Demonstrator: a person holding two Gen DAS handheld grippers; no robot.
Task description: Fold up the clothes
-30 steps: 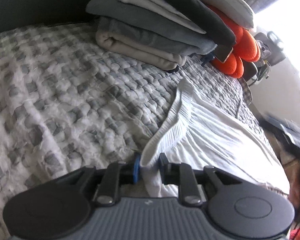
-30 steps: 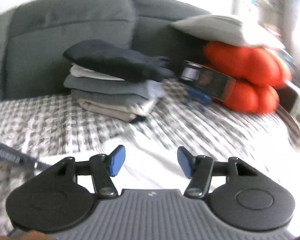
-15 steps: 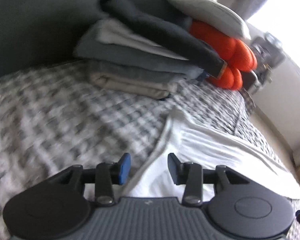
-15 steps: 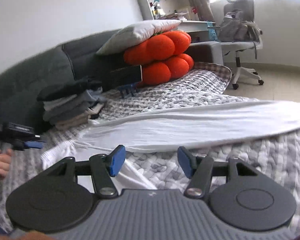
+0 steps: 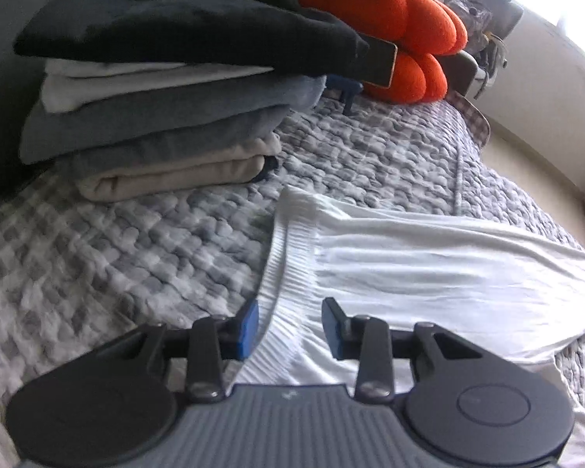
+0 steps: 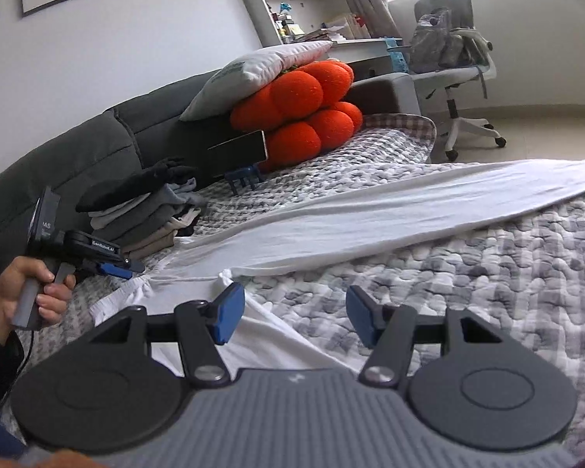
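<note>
Lengthwise, the white garment lies flat on the grey checked quilt, its long axis running in the right wrist view from the ribbed waistband at about 9 o'clock out toward 2 o'clock, where the far end tapers near the quilt's edge. Only the left wrist view shows the waistband's ribbing close up: it runs from 12 o'clock down between the blue pads of the left gripper, whose jaws stand partly apart and have just been closing a little, with the band lying between them but not visibly pinched. Only the right wrist view shows the garment's full stretch, the hand holding the left gripper at 9 o'clock, and the office chair at 1 o'clock. In that view the right gripper hangs with its jaws wide, nothing between them, above a white fold and bare quilt. A stack of folded clothes sits at 11 o'clock in the left view, beside orange cushions.
</note>
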